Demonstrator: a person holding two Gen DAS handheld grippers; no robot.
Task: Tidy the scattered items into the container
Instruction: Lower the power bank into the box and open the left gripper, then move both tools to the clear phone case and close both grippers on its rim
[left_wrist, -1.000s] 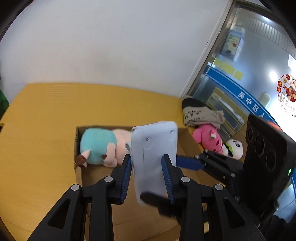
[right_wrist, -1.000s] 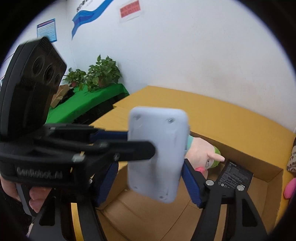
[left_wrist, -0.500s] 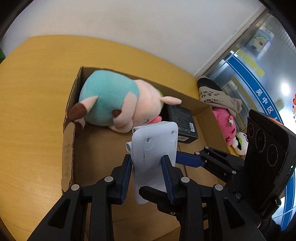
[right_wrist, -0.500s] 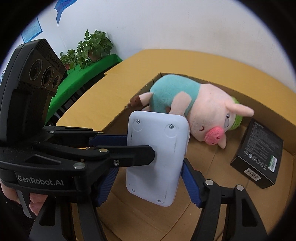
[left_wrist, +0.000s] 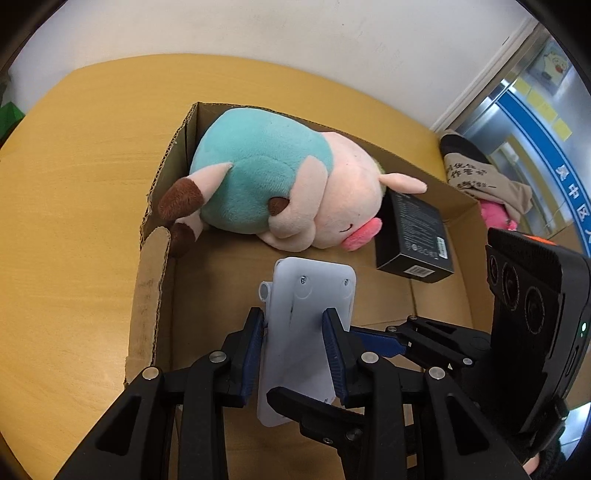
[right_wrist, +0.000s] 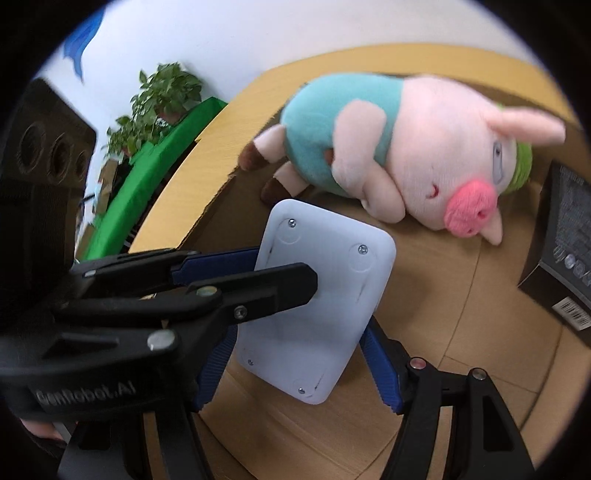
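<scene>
A flat white plastic device (left_wrist: 312, 291) (right_wrist: 325, 266) with screws in its back hangs low over the floor of the open cardboard box (left_wrist: 162, 206) (right_wrist: 461, 314). My left gripper (left_wrist: 293, 332) is shut on its narrow sides. My right gripper (right_wrist: 295, 354) is shut on its wider sides, and its fingers (left_wrist: 376, 339) reach in from the right in the left wrist view. A plush pig (left_wrist: 280, 184) (right_wrist: 406, 147) in a teal shirt lies along the box's far wall. Beside its snout is a black carton (left_wrist: 413, 236) (right_wrist: 565, 236).
The box rests on a yellow wooden table (left_wrist: 74, 184). Right of the box lie a pink plush toy (left_wrist: 495, 214) and a beige printed cloth (left_wrist: 476, 177). Beyond the table's left edge are a green-covered bench (right_wrist: 159, 155) and potted plants (right_wrist: 162, 92).
Both grippers have sunk into the box with the white device and tilted further down. The pig and the black carton now look larger and closer.
</scene>
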